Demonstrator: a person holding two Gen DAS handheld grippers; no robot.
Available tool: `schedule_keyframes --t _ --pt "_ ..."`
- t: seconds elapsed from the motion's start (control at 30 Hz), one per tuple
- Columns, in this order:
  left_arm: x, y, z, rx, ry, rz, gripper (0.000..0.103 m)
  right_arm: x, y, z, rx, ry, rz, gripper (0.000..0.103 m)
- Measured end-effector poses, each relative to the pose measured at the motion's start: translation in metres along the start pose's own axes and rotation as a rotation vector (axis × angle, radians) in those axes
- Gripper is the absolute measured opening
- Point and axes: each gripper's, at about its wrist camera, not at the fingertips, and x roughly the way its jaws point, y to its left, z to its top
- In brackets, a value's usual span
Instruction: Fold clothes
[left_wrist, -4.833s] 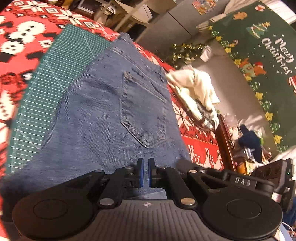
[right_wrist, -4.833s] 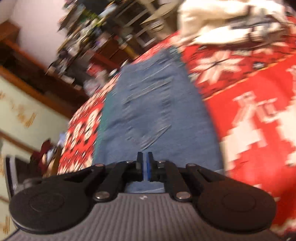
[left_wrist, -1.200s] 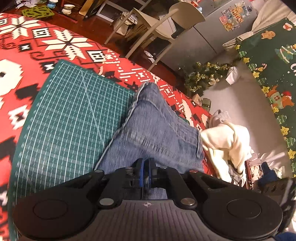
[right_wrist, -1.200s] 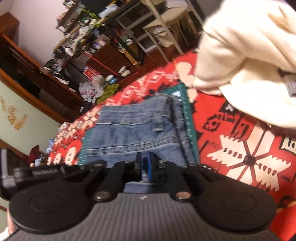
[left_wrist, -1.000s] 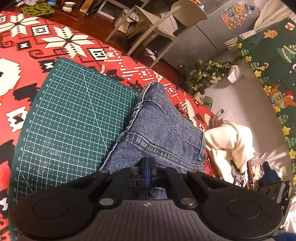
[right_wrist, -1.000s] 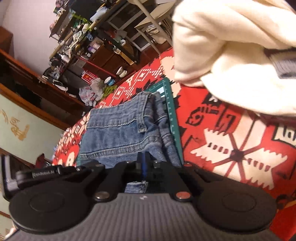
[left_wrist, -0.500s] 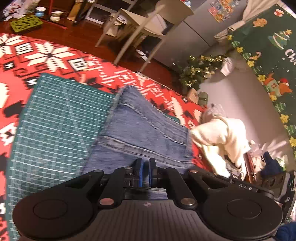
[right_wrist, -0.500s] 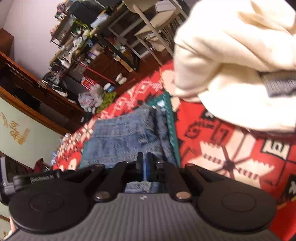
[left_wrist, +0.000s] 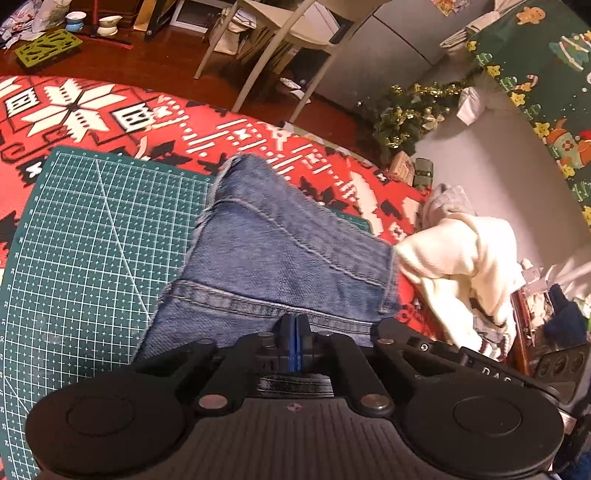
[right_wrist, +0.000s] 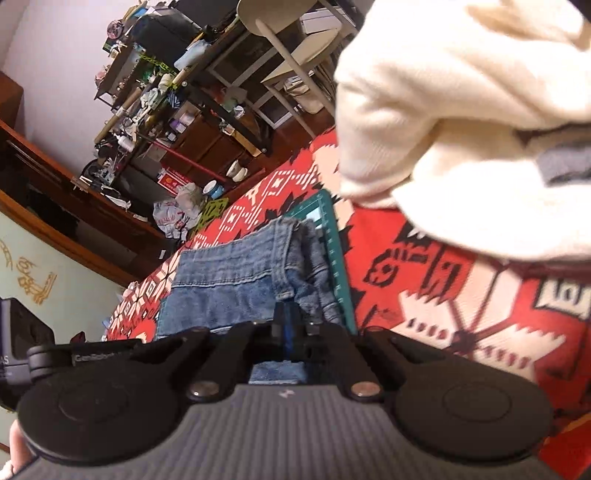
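Blue jeans (left_wrist: 280, 251), folded into a short stack, lie on a green cutting mat (left_wrist: 92, 240). My left gripper (left_wrist: 294, 325) is shut at the stack's near edge by the stitched seam, and denim runs in under its blue pads. In the right wrist view the same jeans (right_wrist: 229, 288) lie ahead, beside the mat's edge (right_wrist: 334, 240). My right gripper (right_wrist: 286, 321) sits at their near right corner, its jaws closing tight with denim beneath them. Part of the other gripper's body shows at each view's edge.
A cream sweater (left_wrist: 461, 258) lies heaped right of the jeans and fills the upper right of the right wrist view (right_wrist: 461, 129). The red patterned tablecloth (left_wrist: 74, 110) covers the table. Beyond its far edge are a white chair (left_wrist: 280, 33), tinsel and cluttered shelves (right_wrist: 155, 85).
Since the oldest frames the long spread jeans have been folded over into a short stack. In the last second the left view has drawn back and up slightly; both grippers stay pinched.
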Motion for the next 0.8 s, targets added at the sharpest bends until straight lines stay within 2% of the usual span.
schedule_keyframes --t 0.07,0.13,0.23,0.33,0.43,0.47,0.5,0.63,0.7,0.73,0.8 --pt "-0.006 -0.001 0.003 0.006 -0.018 -0.022 0.005 -0.005 -0.002 0.005 0.013 -0.010 0.009 0.000" --pt "-0.009 0.002 0.008 0.006 -0.039 -0.015 0.005 -0.011 -0.005 0.009 0.031 -0.031 0.030 0.007" --pt "-0.009 0.009 0.015 -0.011 -0.056 -0.006 0.005 -0.012 -0.004 0.013 0.036 -0.043 0.076 0.007" --pt "0.006 0.021 0.018 -0.036 -0.035 0.013 0.003 -0.005 0.003 0.011 0.003 -0.033 0.066 0.007" --pt "0.012 0.024 0.020 -0.049 -0.052 0.010 0.003 0.004 0.007 0.004 -0.025 -0.028 0.012 0.006" --pt "0.014 0.024 0.021 -0.054 -0.053 0.009 0.003 0.007 0.006 0.003 -0.022 -0.026 -0.004 0.000" --pt "0.016 0.023 0.022 -0.058 -0.052 0.009 0.003 0.009 0.004 0.000 -0.019 -0.025 -0.015 0.000" --pt "0.015 0.016 0.030 -0.047 -0.037 0.010 0.003 0.001 -0.001 0.006 -0.010 -0.036 -0.013 0.001" --pt "0.004 0.011 0.038 -0.032 -0.056 -0.017 0.006 -0.006 0.001 0.014 -0.021 -0.052 -0.019 0.018" --pt "-0.002 0.009 0.042 -0.025 -0.067 -0.033 0.006 -0.010 0.002 0.018 -0.027 -0.060 -0.023 0.021" --pt "-0.015 0.005 0.051 0.003 -0.091 -0.048 0.021 -0.015 0.005 0.028 -0.046 -0.066 -0.029 0.025"
